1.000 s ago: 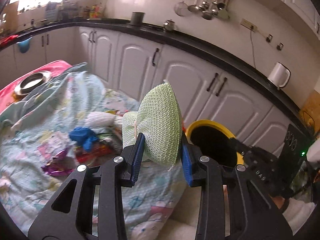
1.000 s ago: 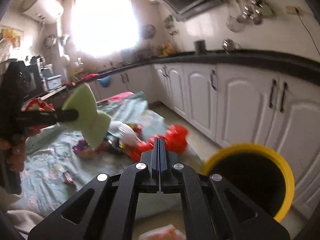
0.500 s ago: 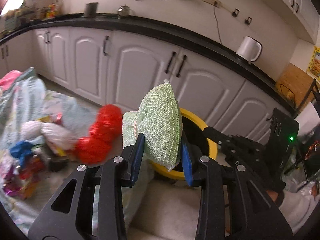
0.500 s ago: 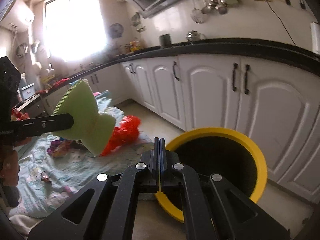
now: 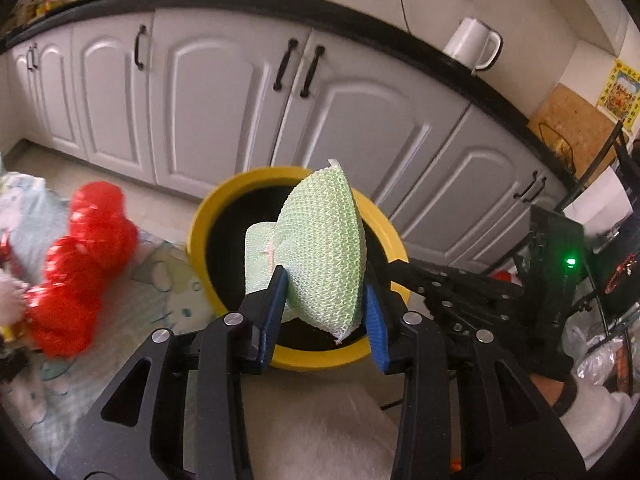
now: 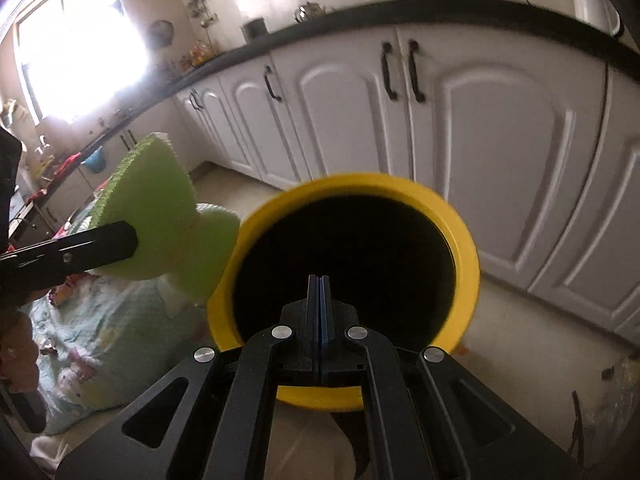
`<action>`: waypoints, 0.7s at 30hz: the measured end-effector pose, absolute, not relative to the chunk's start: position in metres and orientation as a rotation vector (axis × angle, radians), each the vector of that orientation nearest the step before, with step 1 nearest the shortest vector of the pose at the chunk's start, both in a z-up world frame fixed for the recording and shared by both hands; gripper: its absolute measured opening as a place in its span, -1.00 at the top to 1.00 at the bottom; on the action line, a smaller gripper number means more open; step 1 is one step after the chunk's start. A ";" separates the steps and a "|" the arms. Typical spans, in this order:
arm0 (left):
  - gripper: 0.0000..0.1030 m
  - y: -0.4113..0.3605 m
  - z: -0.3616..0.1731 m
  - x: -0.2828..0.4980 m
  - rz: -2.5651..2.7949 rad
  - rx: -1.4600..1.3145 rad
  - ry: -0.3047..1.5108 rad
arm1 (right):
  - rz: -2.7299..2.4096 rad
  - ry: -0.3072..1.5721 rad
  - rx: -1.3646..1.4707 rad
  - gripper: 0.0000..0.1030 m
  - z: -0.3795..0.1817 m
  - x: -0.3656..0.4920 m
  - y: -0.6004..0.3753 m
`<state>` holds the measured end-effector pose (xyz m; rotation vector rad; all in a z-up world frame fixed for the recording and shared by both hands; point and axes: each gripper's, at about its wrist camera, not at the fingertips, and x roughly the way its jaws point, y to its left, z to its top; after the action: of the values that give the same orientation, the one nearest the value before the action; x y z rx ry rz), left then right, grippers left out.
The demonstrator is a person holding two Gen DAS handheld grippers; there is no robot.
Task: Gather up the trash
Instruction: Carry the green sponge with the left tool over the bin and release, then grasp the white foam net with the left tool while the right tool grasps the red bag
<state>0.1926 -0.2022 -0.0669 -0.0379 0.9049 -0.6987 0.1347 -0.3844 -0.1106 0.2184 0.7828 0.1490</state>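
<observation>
**Above the bin's mouth**

Between my left gripper (image 5: 324,316) pads sits the green mesh sponge (image 5: 320,256), jaws easing apart yet touching it, over the yellow bin's (image 6: 468,248) near rim. My right gripper (image 6: 319,300) is closed, empty, above the dark opening. White cabinets (image 6: 500,152) stand just behind; red netting (image 5: 80,264) lies left.

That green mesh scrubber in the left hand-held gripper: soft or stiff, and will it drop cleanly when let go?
The green mesh scrubber looks soft: it pinches into a bow shape between the left hand-held gripper pads, whose jaws are opening. It is probably light, held by a narrow waist without sagging. The netted surface may snag on the pads rather than slip into the yellow bin.
</observation>
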 end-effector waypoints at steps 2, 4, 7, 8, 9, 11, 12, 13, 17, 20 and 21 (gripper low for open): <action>0.40 -0.209 -0.076 0.201 -0.700 -0.034 0.928 | 0.141 0.799 0.229 0.79 -0.115 0.135 -0.389; 0.38 -0.216 -0.084 0.206 -0.691 -0.021 0.942 | 0.128 0.810 0.232 0.44 -0.118 0.134 -0.392; 0.29 -0.220 -0.091 0.214 -0.674 -0.015 0.958 | 0.108 0.815 0.220 0.29 -0.121 0.133 -0.397; 0.11 -0.220 -0.093 0.215 -0.663 -0.013 0.959 | 0.098 0.819 0.219 0.18 -0.123 0.133 -0.398; 0.00 -0.218 -0.092 0.213 -0.653 -0.011 0.957 | 0.093 0.817 0.222 0.10 -0.122 0.131 -0.399; -0.24 -0.215 -0.091 0.212 -0.640 -0.010 0.946 | 0.066 0.813 0.214 -0.08 -0.121 0.132 -0.402; -0.30 -0.214 -0.090 0.211 -0.633 -0.008 0.941 | 0.047 0.808 0.207 -0.22 -0.120 0.132 -0.404; -0.43 -0.211 -0.089 0.210 -0.616 -0.007 0.933 | 0.032 0.799 0.203 -0.27 -0.118 0.131 -0.406; -0.69 -0.201 -0.085 0.206 -0.592 -0.026 0.917 | 0.001 0.777 0.204 -0.48 -0.114 0.129 -0.411; -0.79 -0.193 -0.078 0.202 -0.564 -0.033 0.894 | -0.006 0.759 0.201 -0.58 -0.108 0.128 -0.409; -0.79 -0.190 -0.076 0.200 -0.555 -0.037 0.885 | -0.006 0.752 0.200 -0.62 -0.106 0.129 -0.408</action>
<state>0.2001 -0.1898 -0.0760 -0.0370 0.8848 -0.5548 0.1294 -0.4082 -0.1062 0.1997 0.7517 -0.0055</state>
